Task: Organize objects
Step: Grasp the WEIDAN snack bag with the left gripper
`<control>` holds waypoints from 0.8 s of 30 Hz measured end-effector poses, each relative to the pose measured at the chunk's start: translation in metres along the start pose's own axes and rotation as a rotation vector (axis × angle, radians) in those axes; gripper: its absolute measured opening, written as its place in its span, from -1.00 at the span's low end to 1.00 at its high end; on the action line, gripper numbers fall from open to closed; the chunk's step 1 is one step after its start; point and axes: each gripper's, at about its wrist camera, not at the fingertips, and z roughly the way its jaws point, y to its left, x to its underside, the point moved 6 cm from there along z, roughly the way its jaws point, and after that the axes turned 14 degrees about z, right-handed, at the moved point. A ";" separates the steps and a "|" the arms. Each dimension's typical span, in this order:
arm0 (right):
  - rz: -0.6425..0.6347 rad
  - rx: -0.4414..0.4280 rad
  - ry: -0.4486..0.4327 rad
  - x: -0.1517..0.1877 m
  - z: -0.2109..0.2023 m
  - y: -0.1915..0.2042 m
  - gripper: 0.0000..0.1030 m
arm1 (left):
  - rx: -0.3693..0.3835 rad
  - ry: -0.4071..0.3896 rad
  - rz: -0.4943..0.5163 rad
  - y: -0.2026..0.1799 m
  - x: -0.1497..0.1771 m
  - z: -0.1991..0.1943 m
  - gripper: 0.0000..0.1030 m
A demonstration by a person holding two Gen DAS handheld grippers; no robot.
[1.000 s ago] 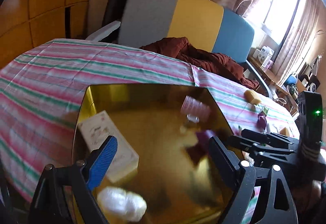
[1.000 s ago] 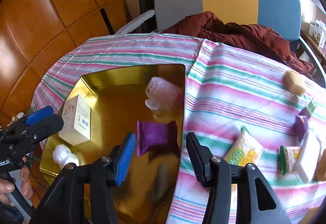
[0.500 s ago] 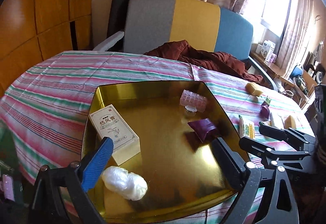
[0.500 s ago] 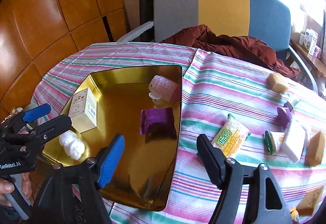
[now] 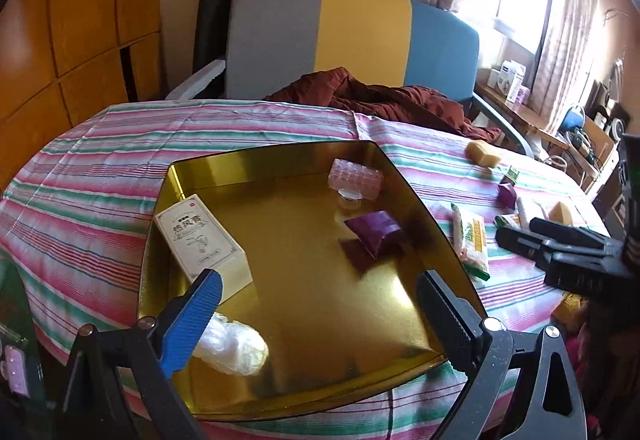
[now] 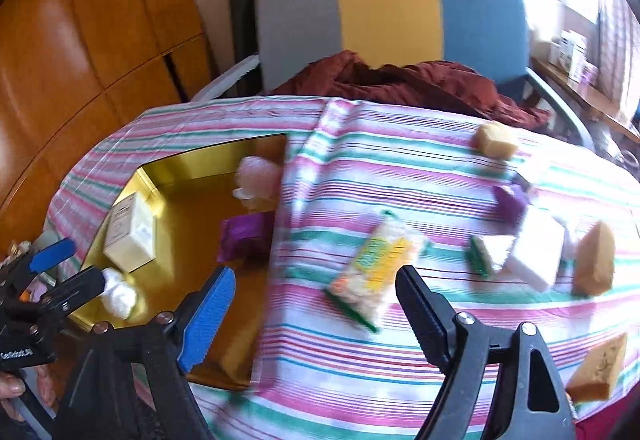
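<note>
Left wrist view: left claw [image 5: 316, 298] spread wide, empty, above the gold tray [image 5: 280, 156]; purple packet [image 5: 374, 230] ahead inside it. Right wrist view: right claw [image 6: 316, 300], jaws just opening, nothing between; yellow snack packet [image 6: 376, 268] just ahead on the striped surface [image 6: 400, 168].

A box [image 5: 202, 241], a pouch [image 5: 374, 226] and a wad [image 5: 234, 346] lie in the tray [image 5: 256, 164]; a packet [image 5: 472, 240] lies right of it.
</note>
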 end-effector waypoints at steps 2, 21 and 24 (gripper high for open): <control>0.026 0.029 -0.008 -0.004 -0.002 -0.017 0.63 | 0.008 0.001 0.021 -0.006 -0.001 0.001 0.91; 0.291 0.285 -0.183 -0.072 -0.039 -0.205 0.63 | 0.193 -0.012 0.355 -0.120 -0.059 0.025 0.91; 0.457 0.246 -0.175 -0.070 -0.039 -0.235 0.63 | 0.211 0.009 0.405 -0.141 -0.067 0.041 0.91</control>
